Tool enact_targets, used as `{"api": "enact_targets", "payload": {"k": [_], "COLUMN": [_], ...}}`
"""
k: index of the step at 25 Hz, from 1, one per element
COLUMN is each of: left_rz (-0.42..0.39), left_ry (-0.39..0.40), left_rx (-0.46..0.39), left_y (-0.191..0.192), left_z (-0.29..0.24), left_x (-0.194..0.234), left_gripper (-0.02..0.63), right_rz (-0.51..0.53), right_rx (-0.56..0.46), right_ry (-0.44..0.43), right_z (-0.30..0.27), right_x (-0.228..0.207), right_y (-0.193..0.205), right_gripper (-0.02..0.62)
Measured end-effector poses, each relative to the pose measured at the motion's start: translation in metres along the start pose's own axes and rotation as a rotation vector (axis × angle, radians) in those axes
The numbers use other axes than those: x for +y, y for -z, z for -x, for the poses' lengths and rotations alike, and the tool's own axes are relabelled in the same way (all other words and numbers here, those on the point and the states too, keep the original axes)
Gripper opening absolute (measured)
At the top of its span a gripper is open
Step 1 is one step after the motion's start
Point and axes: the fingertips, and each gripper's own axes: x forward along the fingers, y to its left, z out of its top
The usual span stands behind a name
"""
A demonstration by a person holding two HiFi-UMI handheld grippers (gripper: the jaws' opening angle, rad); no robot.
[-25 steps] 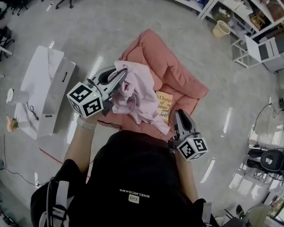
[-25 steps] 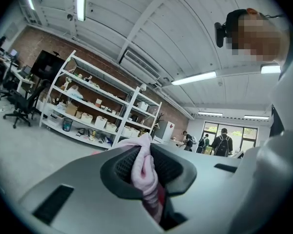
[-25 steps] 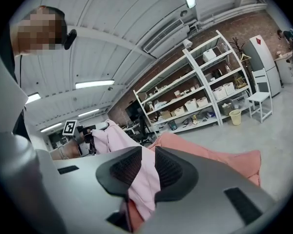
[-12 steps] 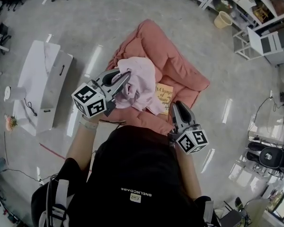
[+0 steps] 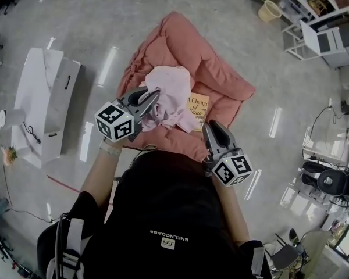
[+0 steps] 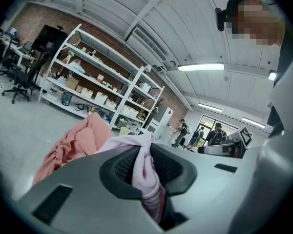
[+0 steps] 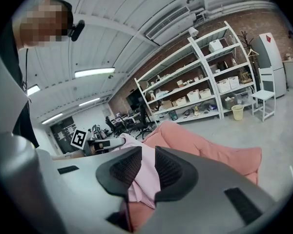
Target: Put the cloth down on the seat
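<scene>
Above the seat [image 5: 221, 77], left gripper [image 5: 153, 97] clamps the cloth [image 5: 173, 89]; right gripper [image 5: 212, 129] hangs slightly parted, empty. Risk: on release, cloth may snag a jaw or cover the book [image 5: 196, 108]

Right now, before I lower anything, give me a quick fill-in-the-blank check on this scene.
The pale pink fabric cloth is clamped in the ____ claw. The yellow paperback book lies ____ the salmon padded seat. The right claw holds ____.
Missing: left; on; nothing.
</scene>
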Motion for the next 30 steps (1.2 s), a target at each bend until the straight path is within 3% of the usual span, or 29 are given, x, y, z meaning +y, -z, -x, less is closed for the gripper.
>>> {"api": "enact_targets", "payload": {"k": [6, 23, 30], "left_rz": [0.034, 0.123, 0.153], "left_ry": [0.021, -0.024, -0.054], "left_rx": [0.047, 0.25, 0.294], "left_y": [0.043, 0.155, 0.184], "left_z": [-0.026, -0.081, -0.098], "left_x": [0.014, 0.051, 0.062], "left_gripper": [0.055, 0.086, 0.091], "right_rz": [-0.01, -0.04, -0.051], "right_rx": [0.013, 0.05, 0.06], "right_ry": [0.03, 0.131, 0.168], "right_z": [-0.004, 0.019, 0.035], "right_x": [-0.011, -0.03, -0.035], "right_y": [0.01, 0.038, 0.05], "right_gripper": [0.101, 0.101, 0.101]}}
